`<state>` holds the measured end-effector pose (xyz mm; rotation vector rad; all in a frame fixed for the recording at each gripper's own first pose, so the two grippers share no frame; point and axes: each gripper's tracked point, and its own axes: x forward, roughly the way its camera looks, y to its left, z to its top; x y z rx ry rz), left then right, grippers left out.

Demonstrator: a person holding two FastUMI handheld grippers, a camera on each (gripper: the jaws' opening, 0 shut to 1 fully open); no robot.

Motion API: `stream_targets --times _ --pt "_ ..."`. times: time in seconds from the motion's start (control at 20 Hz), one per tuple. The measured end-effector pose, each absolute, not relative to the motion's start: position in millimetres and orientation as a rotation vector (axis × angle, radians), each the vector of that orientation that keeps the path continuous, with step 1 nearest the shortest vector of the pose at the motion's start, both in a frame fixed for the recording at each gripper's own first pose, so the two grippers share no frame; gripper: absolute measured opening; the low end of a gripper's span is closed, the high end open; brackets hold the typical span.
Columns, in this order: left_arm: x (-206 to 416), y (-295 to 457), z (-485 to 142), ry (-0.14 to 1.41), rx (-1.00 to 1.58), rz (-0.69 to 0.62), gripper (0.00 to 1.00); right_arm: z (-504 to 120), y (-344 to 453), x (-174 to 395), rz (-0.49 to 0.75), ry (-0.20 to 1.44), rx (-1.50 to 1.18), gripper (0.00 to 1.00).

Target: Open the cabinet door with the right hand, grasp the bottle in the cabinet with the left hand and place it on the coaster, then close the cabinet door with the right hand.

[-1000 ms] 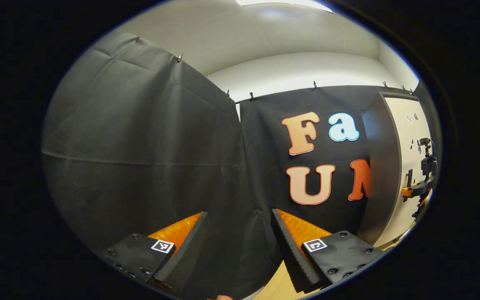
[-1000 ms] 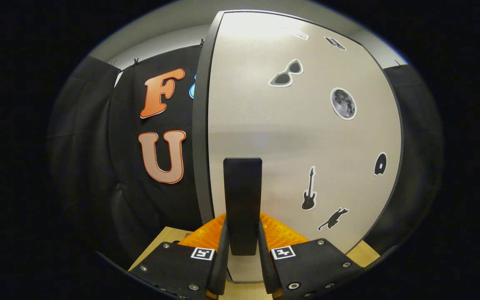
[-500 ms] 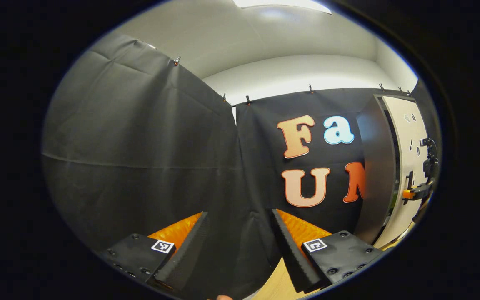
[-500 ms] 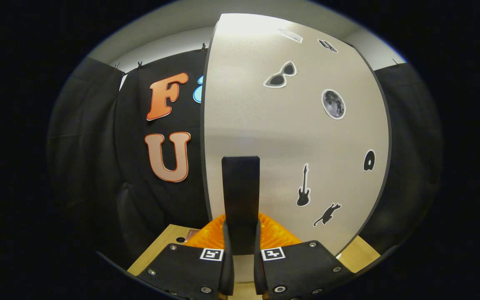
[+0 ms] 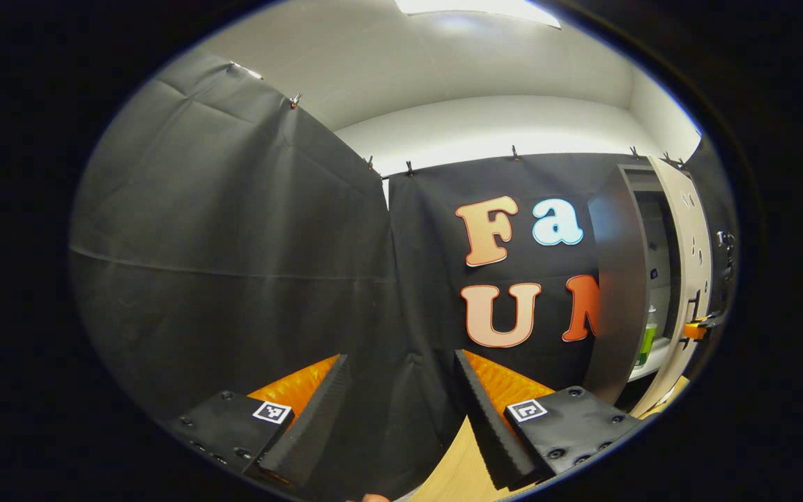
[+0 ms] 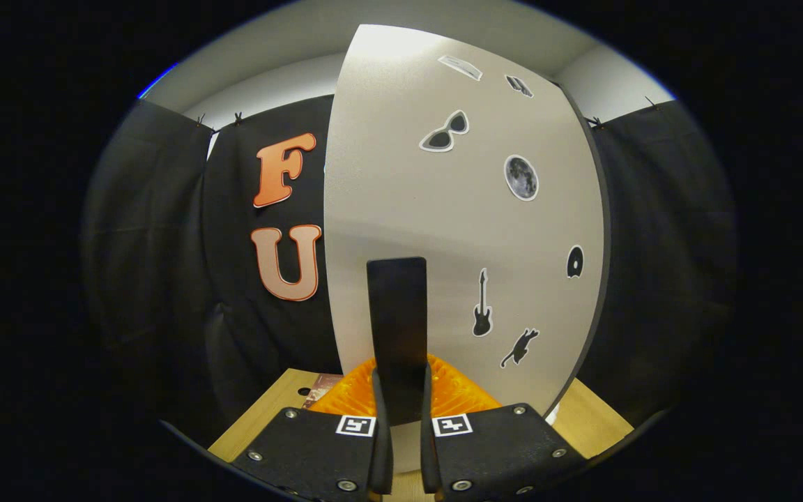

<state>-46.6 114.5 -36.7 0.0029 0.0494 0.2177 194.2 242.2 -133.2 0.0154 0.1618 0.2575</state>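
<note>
Clamping door handle (image 6: 396, 328), right gripper (image 6: 399, 446) level, left gripper (image 5: 398, 411) agape, idle

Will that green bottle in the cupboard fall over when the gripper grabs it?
The bottle looks tall and thin and stands upright on the cabinet shelf, so a sideways bump would probably tip it. It looks like see-through plastic, so likely light and a bit squeezable, though it is small and far off. The open left gripper should probably grab it low.

One bottle (image 5: 647, 336), one cabinet door (image 6: 443, 230).

Bottle (image 5: 646, 338) inside cabinet (image 5: 617, 279), behind door (image 5: 689, 279)
</note>
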Motion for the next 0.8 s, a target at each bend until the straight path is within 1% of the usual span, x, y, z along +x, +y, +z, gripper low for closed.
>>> stream_targets --times 0.4,0.55,0.6,0.65,0.8 --pt "-34 82 -31 0.035 -0.005 0.135 0.94 -131 220 182 0.203 0.151 0.012 0.15" --pt "-23 65 -34 0.042 -0.017 0.096 0.94 -131 209 179 0.163 0.15 0.014 0.15" --pt "-20 60 -35 0.045 -0.022 0.081 0.96 -130 205 177 0.148 0.15 0.012 0.15" --pt "-16 54 -35 0.046 -0.026 0.067 0.94 -130 201 175 0.132 0.153 0.013 0.15" --pt "-8 36 -34 0.039 -0.039 0.03 0.94 -130 188 171 0.084 0.154 0.001 0.14"
